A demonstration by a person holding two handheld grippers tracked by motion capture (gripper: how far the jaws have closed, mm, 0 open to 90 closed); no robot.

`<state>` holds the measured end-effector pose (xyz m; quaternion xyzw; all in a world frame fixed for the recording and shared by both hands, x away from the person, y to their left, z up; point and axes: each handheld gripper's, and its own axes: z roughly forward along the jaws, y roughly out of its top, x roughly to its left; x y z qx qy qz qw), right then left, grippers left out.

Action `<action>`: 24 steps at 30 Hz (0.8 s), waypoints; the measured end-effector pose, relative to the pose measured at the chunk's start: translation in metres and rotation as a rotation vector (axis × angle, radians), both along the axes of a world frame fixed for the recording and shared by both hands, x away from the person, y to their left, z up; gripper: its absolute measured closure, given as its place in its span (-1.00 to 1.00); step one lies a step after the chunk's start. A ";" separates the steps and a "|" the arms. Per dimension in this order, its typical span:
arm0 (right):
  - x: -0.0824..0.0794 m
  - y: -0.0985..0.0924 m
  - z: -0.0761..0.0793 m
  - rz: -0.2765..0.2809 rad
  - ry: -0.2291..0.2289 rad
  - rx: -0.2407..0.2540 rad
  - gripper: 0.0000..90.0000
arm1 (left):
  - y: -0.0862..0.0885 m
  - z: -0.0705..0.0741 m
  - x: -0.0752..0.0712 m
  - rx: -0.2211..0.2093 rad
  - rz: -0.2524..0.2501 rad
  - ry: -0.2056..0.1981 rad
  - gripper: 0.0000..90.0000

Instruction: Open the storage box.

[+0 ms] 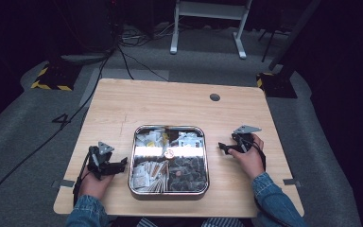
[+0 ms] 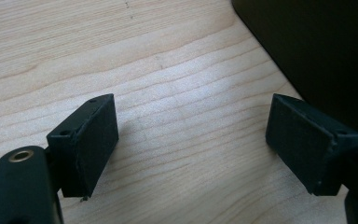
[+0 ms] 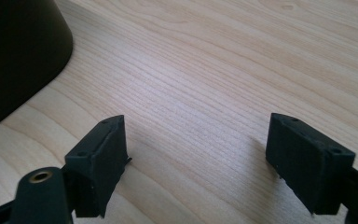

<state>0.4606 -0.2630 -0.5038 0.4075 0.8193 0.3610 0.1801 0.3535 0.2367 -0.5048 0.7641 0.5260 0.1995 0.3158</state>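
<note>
A square metal tray point(image 1: 168, 191) with four compartments sits at the middle front of the wooden table point(image 1: 170, 101). It holds pale packets in the left compartments, white pieces at the back right and dark pieces at the front right. My left gripper point(image 1: 121, 164) rests on the table just left of the tray, pointing at it, jaws open and empty. My right gripper point(image 1: 223, 148) rests just right of the tray, jaws open and empty. In the left gripper view the gripper point(image 2: 192, 142) spans bare wood, with the tray's dark wall point(image 2: 317, 46) at upper right. In the right gripper view the gripper point(image 3: 196, 161) spans bare wood too, with the tray's wall point(image 3: 18, 51) at upper left.
A round cable hole point(image 1: 214, 97) lies at the table's back right. Beyond the table are grey carpet, cables point(image 1: 123, 52) and a white stand's legs point(image 1: 208, 28). The back half of the table is bare wood.
</note>
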 end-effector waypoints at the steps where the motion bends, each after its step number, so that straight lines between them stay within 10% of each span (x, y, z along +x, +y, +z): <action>1: -0.001 0.001 0.001 -0.004 0.007 -0.001 -0.52 | 0.000 0.000 0.000 0.000 0.000 0.000 -0.62; 24: -0.018 0.012 0.049 0.109 0.050 0.072 0.03 | 0.000 0.000 0.000 0.001 0.000 0.000 -0.62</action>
